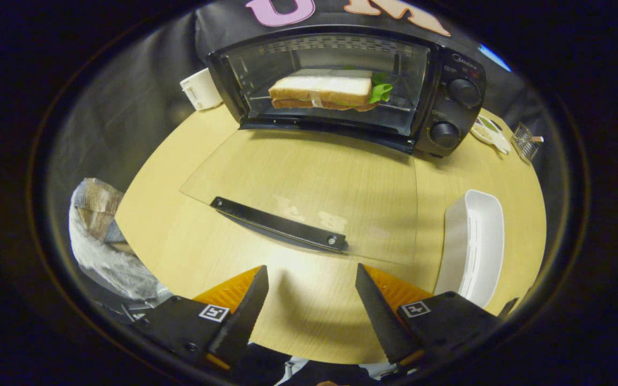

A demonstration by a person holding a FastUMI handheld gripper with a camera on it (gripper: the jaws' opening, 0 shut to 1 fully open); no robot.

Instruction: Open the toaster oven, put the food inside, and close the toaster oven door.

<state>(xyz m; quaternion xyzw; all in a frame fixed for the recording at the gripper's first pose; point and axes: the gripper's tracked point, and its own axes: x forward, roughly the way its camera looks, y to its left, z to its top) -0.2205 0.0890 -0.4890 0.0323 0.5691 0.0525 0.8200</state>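
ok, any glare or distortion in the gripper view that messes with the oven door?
Gripper view: fisheye bows the round table; the open glass door lies flat, nearly transparent, with faint pale reflections near its handle; sandwich well lit and sharp; open fingers cast soft shadow.

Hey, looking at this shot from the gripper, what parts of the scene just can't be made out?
- The toaster oven's dial markings, too small.
- The underside of the sandwich, hidden by its own bread.
- The small items beyond the oven, tiny and warped.
- The white tray's far side, cut off behind the open gripper's finger.
- The bundle beside the table, dim.
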